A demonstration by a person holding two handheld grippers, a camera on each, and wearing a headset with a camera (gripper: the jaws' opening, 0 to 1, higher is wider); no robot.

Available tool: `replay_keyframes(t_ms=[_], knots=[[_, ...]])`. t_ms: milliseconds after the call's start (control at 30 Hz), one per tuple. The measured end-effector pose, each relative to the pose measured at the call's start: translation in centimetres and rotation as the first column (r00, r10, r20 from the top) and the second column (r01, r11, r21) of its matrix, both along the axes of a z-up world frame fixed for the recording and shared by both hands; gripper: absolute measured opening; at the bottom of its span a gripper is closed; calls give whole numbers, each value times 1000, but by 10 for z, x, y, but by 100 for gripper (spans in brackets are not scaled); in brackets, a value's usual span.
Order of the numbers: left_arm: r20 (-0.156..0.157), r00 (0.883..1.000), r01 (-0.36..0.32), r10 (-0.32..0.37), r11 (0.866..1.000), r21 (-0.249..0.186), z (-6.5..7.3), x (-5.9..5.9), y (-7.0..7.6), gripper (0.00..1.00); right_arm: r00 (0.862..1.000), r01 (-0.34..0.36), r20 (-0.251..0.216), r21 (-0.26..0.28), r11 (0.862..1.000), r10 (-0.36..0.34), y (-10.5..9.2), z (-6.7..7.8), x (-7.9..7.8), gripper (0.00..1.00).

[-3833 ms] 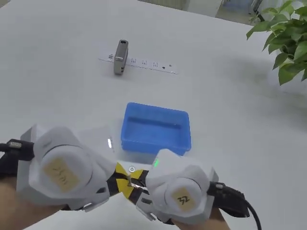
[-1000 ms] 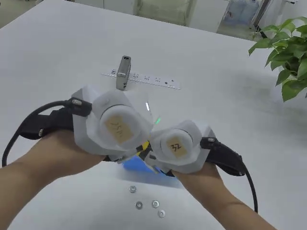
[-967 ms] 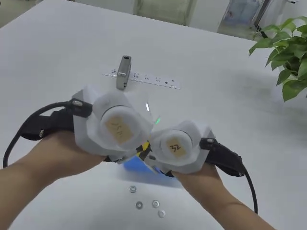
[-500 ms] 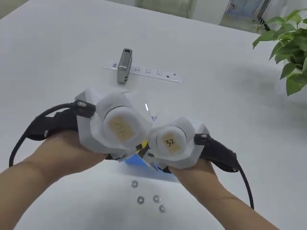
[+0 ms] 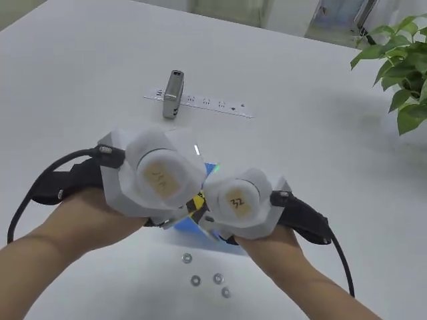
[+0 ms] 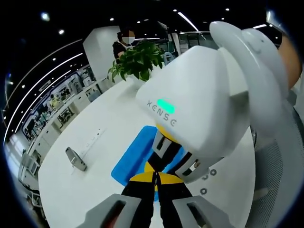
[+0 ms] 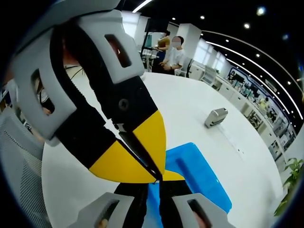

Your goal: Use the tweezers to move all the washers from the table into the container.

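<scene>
Where the counter [image 5: 320,133] lies nearest the person, four washers [image 5: 195,281] are seen loose on its white top, set close together and apart from one another. Just beyond them the blue container [image 6: 133,159] is found, its near edge beside the washers; most of its inside is covered by the tools held above it.

The left hand-held gripper [image 6: 156,190] is gripped in the left hand [image 5: 87,220] and the right hand-held gripper [image 7: 152,194] in the right hand [image 5: 273,250]. The two are carried side by side over the container, tips turned toward each other and nearly touching. The black-and-yellow jaws of each are drawn narrow, with only a slit left between them. A thin dark strip is seen between the left one's yellow pads in the right gripper view. Whether it is the tweezers cannot be told.

Farther off, a white power strip [image 5: 207,103] is laid flat on the counter, with a grey adapter [image 5: 173,93] standing at its left end. At the far right edge a green plant [image 5: 400,67] is seen.
</scene>
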State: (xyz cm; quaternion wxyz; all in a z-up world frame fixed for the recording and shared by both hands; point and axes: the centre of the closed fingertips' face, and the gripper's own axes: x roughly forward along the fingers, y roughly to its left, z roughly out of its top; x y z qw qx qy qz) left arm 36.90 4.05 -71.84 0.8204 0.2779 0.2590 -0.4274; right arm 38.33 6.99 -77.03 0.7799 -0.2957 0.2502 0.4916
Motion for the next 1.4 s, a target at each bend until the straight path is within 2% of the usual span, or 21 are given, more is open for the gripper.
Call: replay_keyframes(t_ms=[233,400,633,767,900,1000,1067,1300,1400], knots=[[18,1000,-11,12,1000,-26,16,-8,0,0,999,4,40,24,1000,-5,-3,17,-6,5],[52,998,-24,26,999,-46,35,-18,0,0,996,-1,87,57,998,-4,-3,37,-13,5],[89,996,-27,31,998,-53,57,-35,3,0,994,9,108,125,992,-22,1,61,-29,5],[103,994,-22,27,998,-52,64,-44,2,0,994,21,99,158,987,-37,3,68,-37,5],[101,994,-23,29,998,-59,64,-48,1,0,995,33,82,177,984,-48,2,68,-43,5],[93,995,-18,23,998,-53,59,-54,-1,0,997,52,46,191,980,-62,1,62,-49,5],[88,996,-14,18,999,-47,55,-57,-1,0,997,55,38,190,980,-63,1,59,-53,5],[35,999,-20,21,999,-42,39,-64,4,0,998,61,-15,192,979,-59,6,41,-62,6],[16,1000,-22,23,998,-50,30,-64,5,0,998,61,-30,177,982,-57,6,32,-64,6]])
